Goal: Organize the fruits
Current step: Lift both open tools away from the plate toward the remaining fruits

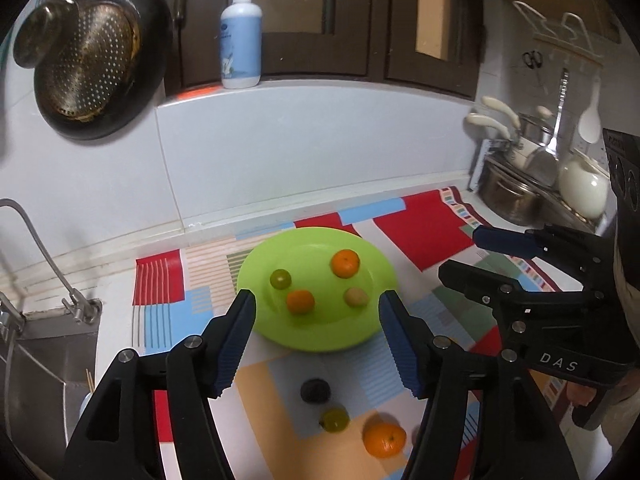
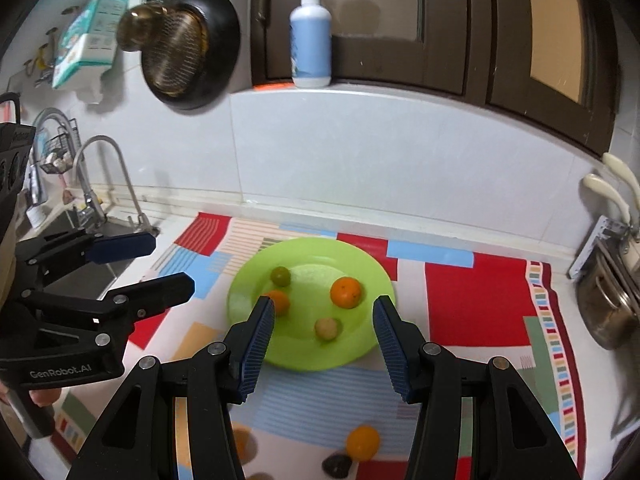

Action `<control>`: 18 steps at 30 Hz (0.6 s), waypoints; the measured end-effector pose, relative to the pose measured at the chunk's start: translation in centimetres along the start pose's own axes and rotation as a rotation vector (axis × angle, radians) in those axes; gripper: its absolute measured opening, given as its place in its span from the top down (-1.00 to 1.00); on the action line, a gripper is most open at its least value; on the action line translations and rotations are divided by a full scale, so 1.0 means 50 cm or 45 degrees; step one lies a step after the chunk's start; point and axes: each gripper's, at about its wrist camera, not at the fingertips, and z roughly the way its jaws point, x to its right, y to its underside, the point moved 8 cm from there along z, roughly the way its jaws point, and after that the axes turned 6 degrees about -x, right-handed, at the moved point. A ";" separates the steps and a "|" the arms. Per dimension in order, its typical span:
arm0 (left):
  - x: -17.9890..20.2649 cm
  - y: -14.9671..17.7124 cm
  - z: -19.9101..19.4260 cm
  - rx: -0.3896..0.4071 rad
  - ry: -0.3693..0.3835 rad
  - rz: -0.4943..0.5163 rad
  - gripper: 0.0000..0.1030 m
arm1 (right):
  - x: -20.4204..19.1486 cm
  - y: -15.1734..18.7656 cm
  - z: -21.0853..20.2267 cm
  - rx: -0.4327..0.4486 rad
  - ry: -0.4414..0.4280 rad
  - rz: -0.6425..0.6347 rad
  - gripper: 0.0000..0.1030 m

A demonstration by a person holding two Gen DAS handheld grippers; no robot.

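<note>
Fruit sits on a round lime-green plastic plate (image 1: pixel 316 334) at the middle of a patchwork-patterned mat (image 1: pixel 424 232) on the worktop: two small oranges (image 1: pixel 345 263), a green grape-like fruit (image 1: pixel 280 279) and a pale beige round fruit (image 1: pixel 356 297). Nearer the cameras, loose on the mat, lie another orange (image 1: pixel 384 439), a green fruit (image 1: pixel 335 420) and a dark purple fruit (image 1: pixel 315 390). The left gripper (image 1: pixel 318 312) and right gripper (image 2: pixel 324 320) both hover with fingers spread wide, holding nothing.
</note>
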 end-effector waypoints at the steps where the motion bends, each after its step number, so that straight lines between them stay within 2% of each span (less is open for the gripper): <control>1: 0.003 0.006 -0.006 0.003 0.004 -0.001 -0.25 | -0.005 0.006 -0.011 0.008 0.011 -0.010 -0.01; 8: 0.028 0.059 -0.055 0.030 0.016 0.027 -0.28 | -0.034 0.046 -0.075 0.065 0.077 -0.074 -0.01; 18: 0.066 0.132 -0.096 0.090 -0.020 0.183 -0.29 | -0.064 0.126 -0.120 0.057 0.052 -0.050 -0.01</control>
